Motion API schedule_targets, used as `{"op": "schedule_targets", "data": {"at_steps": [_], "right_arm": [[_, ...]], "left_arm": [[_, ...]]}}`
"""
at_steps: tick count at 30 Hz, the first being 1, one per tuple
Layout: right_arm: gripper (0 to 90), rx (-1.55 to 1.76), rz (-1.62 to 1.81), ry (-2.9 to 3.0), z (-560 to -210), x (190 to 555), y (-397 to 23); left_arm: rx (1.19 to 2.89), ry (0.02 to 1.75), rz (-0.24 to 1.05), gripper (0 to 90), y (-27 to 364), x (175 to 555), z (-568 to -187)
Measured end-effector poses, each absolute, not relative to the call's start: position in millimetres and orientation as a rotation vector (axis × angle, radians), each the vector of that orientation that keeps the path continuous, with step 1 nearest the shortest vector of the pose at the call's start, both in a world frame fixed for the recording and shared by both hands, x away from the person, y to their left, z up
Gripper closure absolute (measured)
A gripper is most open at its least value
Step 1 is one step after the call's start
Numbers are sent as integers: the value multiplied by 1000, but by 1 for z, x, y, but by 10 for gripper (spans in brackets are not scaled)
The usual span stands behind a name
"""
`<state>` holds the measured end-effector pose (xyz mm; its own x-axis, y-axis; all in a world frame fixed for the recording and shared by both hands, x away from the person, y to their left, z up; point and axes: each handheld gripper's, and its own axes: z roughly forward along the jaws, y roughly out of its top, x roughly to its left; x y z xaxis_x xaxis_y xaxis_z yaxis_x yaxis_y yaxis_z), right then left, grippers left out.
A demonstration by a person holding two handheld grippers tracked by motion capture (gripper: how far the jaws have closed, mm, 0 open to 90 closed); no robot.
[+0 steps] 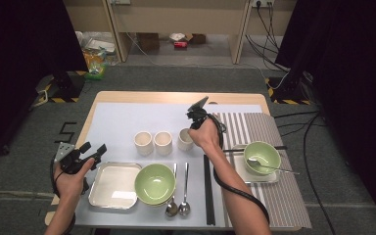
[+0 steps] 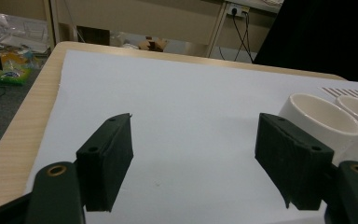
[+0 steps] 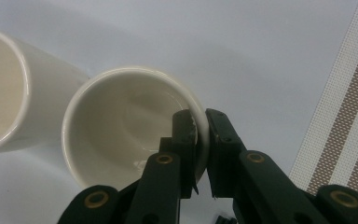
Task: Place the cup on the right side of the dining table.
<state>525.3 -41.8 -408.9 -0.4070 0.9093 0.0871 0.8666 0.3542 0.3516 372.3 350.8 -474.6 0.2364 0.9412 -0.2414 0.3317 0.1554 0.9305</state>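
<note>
The table (image 1: 127,97) is being covered by a white sheet (image 1: 122,122), with a striped mat (image 1: 259,127) at the sheet's right edge. Three cups are being shown in a row on the sheet in the high view. The cup (image 3: 121,135) nearest the mat is being pinched at its rim by the right gripper (image 3: 200,140), one jaw inside, as seen close in the right gripper view. The left gripper (image 2: 193,156) is being held wide open over bare sheet, left of the cups.

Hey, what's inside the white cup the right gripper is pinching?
The cup looks empty; one jaw of the right gripper sits inside its rim. That jaw covers part of the inner wall.
</note>
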Motion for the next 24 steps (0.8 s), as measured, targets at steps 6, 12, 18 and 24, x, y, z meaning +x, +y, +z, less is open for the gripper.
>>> {"op": "schedule_targets", "data": {"at_steps": [6,12,18,24], "right_arm": [[836,1629,551,2465,-402,524,-47],[836,1637,581,2439,-392,523,-56],[836,1663,597,2403,-382,523,-70],[837,1677,600,2383,-376,524,-82]], "left_arm": [[1390,1306,691,267,351,372,-475],[1392,1308,691,267,350,371,-475],[1395,1307,687,268,349,372,-476],[1400,1311,685,268,348,371,-478]]}}
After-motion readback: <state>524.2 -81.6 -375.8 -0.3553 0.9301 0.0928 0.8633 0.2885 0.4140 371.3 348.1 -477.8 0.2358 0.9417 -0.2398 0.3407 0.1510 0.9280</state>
